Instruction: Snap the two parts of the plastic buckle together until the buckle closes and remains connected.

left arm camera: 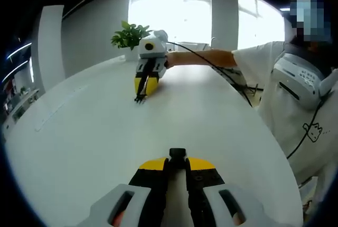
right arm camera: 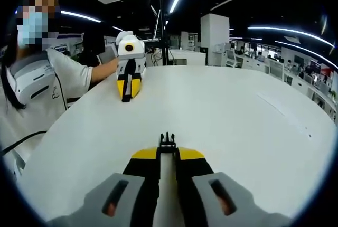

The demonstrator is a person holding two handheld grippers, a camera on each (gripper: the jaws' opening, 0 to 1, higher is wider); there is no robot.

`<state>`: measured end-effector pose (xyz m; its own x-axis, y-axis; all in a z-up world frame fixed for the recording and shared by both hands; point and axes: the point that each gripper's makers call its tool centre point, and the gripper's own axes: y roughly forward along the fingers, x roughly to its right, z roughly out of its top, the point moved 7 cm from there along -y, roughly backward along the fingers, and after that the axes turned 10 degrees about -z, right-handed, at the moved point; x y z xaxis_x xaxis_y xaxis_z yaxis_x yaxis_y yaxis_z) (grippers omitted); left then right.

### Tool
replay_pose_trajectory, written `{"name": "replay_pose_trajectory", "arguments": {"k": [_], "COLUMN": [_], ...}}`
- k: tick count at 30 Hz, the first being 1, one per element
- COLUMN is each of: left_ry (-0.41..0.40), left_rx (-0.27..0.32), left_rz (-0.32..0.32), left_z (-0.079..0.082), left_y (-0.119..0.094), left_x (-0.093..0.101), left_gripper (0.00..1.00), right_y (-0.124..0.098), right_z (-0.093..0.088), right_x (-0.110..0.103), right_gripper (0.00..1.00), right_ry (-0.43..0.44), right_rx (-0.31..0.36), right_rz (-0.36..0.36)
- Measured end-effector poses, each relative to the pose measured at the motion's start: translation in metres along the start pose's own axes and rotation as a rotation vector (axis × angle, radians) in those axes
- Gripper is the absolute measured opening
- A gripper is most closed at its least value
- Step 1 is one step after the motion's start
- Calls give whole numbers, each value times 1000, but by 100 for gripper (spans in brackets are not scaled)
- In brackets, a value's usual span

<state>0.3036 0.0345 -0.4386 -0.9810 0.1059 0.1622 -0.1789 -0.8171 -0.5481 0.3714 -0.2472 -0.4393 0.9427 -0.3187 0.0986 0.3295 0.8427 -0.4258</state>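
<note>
You are gripping the socket half (left arm camera: 177, 153) in your left hand-held gripper (left arm camera: 177, 164), jaws pinching nearly shut on that little black block. Your right hand-held gripper (right arm camera: 167, 154) is clamping just as narrowly on the pronged half (right arm camera: 167, 140), with the prongs poking out past the tips. The two halves are sitting well apart across the white counter (left arm camera: 79, 132). From the left gripper view the right one is showing at about eleven o'clock, its nose dipping to the surface in front of the plant (left arm camera: 131, 34). The big risk, as I am reading it, is alignment: you are facing the halves toward each other from a long way off, and any roll or tilt in either wrist is going to send the prongs into the socket's rim instead of its mouth. The grips look like they are catching only the back ends of the parts, so a skewed push may twist a half in the jaws or pop it out onto the counter. The prongs also seem to be touching or skimming the surface in the left gripper view, so dragging them could snag. I am also worrying about a half-latch that looks closed but pulls apart.
</note>
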Motion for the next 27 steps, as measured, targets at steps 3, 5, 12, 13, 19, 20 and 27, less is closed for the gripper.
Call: {"name": "replay_pose_trajectory", "arguments": {"k": [3,5,12,13,19,20,27], "left_ry": [1,0,-2,0,6,7,10], "left_rx": [1,-4,-1,-1,0,0,7], "left_rz": [-1,-2,-3,-3,0,0,3], "left_z": [0,0,-1,-1,0,0,1], "left_y": [0,0,0,0,1,1,3], "left_x": [0,0,0,0,-1,-1,-2], "left_gripper": [12,12,12,12,12,12,12], "right_y": [0,0,3,3,2,2,2], "right_z": [1,2,5,5,11,12,17], "right_x": [-5,-11,-26,-27,-32,-32,-41], "right_gripper": [10,10,9,9,9,9,9], "right_ry": [2,10,-12,-16,-20,-22,-19], "right_rx": [8,8,4,7,20,21,53], "right_rz": [0,7,-8,-17,-23,-23,-18]}}
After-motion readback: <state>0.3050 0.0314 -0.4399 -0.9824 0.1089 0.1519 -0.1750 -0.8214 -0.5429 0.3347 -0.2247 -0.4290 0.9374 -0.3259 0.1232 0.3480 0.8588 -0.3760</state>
